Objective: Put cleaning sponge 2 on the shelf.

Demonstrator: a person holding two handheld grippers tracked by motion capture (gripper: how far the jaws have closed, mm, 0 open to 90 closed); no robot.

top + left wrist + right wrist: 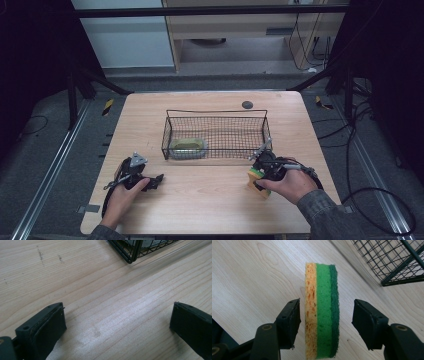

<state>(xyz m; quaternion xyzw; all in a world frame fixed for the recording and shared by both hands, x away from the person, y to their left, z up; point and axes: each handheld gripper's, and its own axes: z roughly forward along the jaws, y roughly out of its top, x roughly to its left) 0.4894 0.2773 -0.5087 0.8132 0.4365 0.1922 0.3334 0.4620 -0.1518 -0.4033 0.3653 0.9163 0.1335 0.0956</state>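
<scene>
A pale wooden desk (210, 200) with visible grain stands on grey carpet in a dim room, with a light cabinet beyond. A black wire basket (216, 134), rectangular and open-topped, sits at the middle and holds a greyish dish. Near the right edge, a sponge (322, 312) stands on its edge: porous yellow, bright green and a rough dark green layer. The right hand-held gripper (325, 315) straddles it, pads not yet pressing. The left hand-held gripper (117, 322) gapes wide over bare wood.

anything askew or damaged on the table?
Only the sponge: it stands on edge between the right tool's jaws, not lying flat. The wire basket sits square on the table; no spill or damage shows.
</scene>
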